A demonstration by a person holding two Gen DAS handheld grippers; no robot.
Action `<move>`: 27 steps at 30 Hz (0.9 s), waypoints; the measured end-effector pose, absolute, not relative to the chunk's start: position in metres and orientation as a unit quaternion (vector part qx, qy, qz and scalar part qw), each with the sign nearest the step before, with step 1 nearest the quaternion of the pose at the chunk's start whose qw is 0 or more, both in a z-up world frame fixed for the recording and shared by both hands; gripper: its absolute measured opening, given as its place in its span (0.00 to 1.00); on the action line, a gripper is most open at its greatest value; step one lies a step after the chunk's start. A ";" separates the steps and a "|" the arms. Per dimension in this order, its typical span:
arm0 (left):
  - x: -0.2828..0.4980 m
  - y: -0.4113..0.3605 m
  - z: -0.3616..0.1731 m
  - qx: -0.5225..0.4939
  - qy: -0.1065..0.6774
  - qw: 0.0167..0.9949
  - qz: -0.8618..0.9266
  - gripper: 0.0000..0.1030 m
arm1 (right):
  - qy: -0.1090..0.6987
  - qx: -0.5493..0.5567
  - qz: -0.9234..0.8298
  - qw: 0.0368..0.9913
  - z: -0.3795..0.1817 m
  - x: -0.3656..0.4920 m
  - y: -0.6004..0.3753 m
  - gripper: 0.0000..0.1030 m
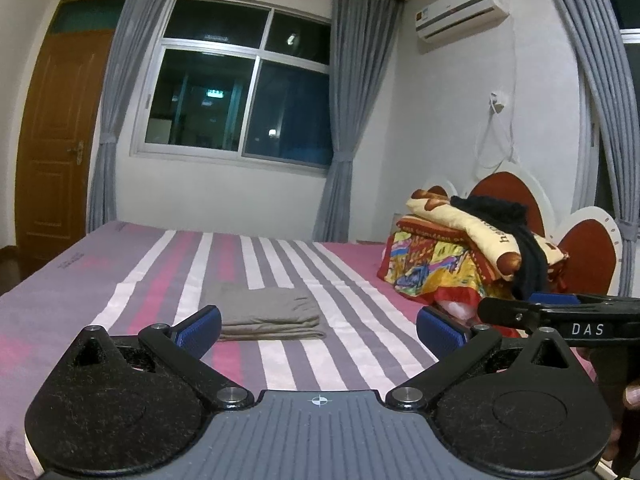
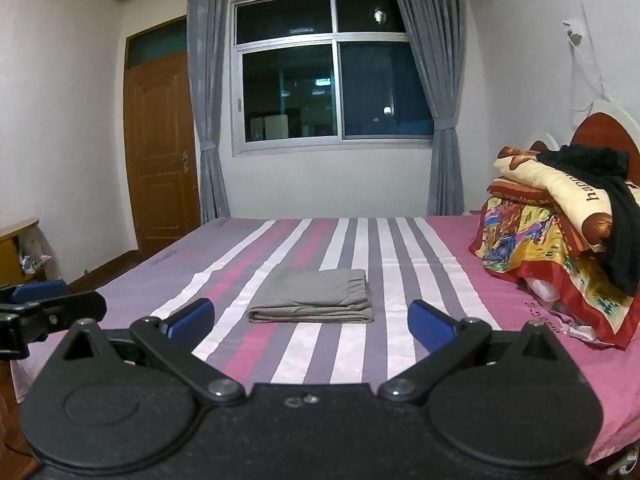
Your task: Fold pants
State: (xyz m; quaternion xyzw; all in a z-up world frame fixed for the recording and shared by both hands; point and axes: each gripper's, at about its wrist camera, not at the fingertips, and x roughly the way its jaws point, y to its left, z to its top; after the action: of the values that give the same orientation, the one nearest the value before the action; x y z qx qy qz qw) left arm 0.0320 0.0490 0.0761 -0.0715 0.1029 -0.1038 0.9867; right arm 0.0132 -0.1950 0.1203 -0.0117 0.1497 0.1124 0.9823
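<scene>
Holding both tools above the near edge of the bed (image 2: 452, 240), you have nothing in either one: the left tool (image 1: 319, 326) is spread wide with its two blue pads well apart, and the right tool (image 2: 311, 320) is released the same way. One pair of grey pants (image 2: 314, 296) lies folded into a flat rectangle on the striped sheet, ahead of both tools and apart from them. From your right wrist camera the pants sit between the two pads, close to centre; from the left wrist camera they sit just beyond the left pad (image 1: 200, 326), off to that side.

Your left camera alone shows the air conditioner (image 1: 460, 10) whole, high on the wall, and a bit of your hand (image 1: 632, 396) at the right edge behind the right tool's body marked DAS. Your right camera alone shows a wooden bedside unit (image 2: 18, 248) at the far left, and the left tool's tip poking in just below it.

Both views share one window (image 2: 332, 68) with two grey curtains (image 2: 208, 100), one brown door (image 2: 160, 152), and one pile of colourful bedding (image 2: 560, 240) with one black garment (image 2: 612, 208) draped over it, against the headboard (image 1: 504, 196)
</scene>
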 end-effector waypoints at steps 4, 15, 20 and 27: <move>0.033 0.048 0.075 -0.068 0.103 0.987 -0.105 1.00 | 0.150 -0.012 0.109 0.983 0.122 0.014 -0.195 1.00; 0.034 0.049 0.076 -0.067 0.103 0.987 -0.103 1.00 | 0.147 -0.018 0.113 0.982 0.123 0.014 -0.193 1.00; 0.034 0.049 0.076 -0.067 0.102 0.987 -0.104 1.00 | 0.147 -0.019 0.114 0.982 0.123 0.014 -0.192 1.00; 0.034 0.048 0.076 -0.066 0.102 0.987 -0.103 1.00 | 0.148 -0.018 0.115 0.982 0.124 0.013 -0.193 1.00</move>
State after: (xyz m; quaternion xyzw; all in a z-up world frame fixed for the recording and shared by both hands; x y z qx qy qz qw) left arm 0.0336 0.0483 0.0756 -0.0660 0.1020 -0.1031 0.9872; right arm 0.0127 -0.1931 0.1238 -0.0182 0.1476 0.1153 0.9821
